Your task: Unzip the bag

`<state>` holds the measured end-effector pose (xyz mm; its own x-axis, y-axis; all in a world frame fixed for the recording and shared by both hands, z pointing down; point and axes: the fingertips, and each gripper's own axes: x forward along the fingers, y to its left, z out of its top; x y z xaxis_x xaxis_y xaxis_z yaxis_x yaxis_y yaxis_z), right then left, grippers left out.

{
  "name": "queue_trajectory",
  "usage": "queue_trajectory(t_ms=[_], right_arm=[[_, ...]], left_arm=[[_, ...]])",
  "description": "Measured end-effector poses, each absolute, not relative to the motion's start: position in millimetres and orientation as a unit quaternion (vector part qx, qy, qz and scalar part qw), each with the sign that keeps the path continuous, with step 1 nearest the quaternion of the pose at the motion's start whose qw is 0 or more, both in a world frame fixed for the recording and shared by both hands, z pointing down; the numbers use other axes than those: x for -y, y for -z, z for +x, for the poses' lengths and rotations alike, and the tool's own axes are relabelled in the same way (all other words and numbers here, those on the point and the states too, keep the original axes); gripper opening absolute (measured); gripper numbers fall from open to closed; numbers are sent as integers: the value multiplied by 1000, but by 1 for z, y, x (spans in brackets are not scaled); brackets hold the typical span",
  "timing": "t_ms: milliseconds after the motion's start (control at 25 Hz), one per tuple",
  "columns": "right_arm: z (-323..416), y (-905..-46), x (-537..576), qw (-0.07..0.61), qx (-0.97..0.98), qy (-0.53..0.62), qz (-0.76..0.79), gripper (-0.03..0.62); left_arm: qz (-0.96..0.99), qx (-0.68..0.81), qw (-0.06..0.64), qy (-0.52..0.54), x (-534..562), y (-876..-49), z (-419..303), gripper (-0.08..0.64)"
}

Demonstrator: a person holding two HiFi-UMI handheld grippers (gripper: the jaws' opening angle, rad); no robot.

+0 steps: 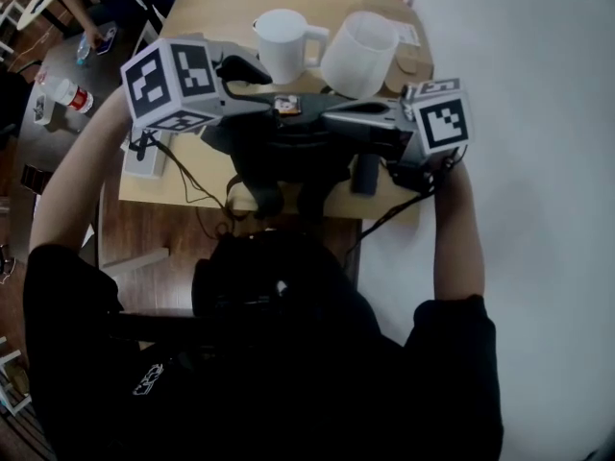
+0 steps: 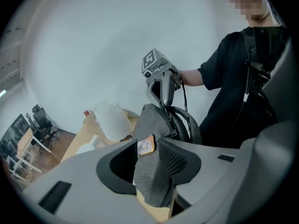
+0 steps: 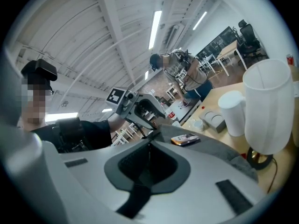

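Bracing the bag (image 2: pixel 150 120) for unzipping
Left gripper (image 2: pixel 150 162) jaws are pinching its grey fabric; right gripper (image 3: pixel 149 158) jaws are clamping a black strip (image 3: pixel 135 199). Pulling along the zip looks next.

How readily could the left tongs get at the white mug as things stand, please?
Probably not yet: the left tongs are shut on the bag. The mug stands close beyond, so letting go should free them.

Nothing legible anywhere: only coded black-and-white squares on the left cube (image 1: pixel 168 83) and right cube (image 1: pixel 442 118); orange tag (image 2: pixel 146 145) on the bag (image 2: pixel 149 185) is a blur.
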<state>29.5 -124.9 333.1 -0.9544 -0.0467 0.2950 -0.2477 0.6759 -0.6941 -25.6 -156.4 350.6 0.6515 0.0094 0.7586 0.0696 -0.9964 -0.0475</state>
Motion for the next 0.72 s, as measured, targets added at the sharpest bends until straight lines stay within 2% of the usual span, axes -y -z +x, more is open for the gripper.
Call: queue_trajectory(t_ms=[80, 280, 400, 720], right_arm=[[30, -333, 125, 125, 907, -395, 81, 9], [31, -334, 127, 123, 905, -400, 81, 9], [30, -335, 126, 122, 903, -404, 79, 9], [29, -335, 125, 122, 901, -410, 76, 9]], left_arm=[[-915, 40, -5, 402, 151, -357, -24, 140], [-926, 107, -207, 297, 148, -345, -29, 140], [-904, 150, -300, 267, 141, -334, -38, 140], [-814, 225, -392, 366, 137, -346, -31, 140]])
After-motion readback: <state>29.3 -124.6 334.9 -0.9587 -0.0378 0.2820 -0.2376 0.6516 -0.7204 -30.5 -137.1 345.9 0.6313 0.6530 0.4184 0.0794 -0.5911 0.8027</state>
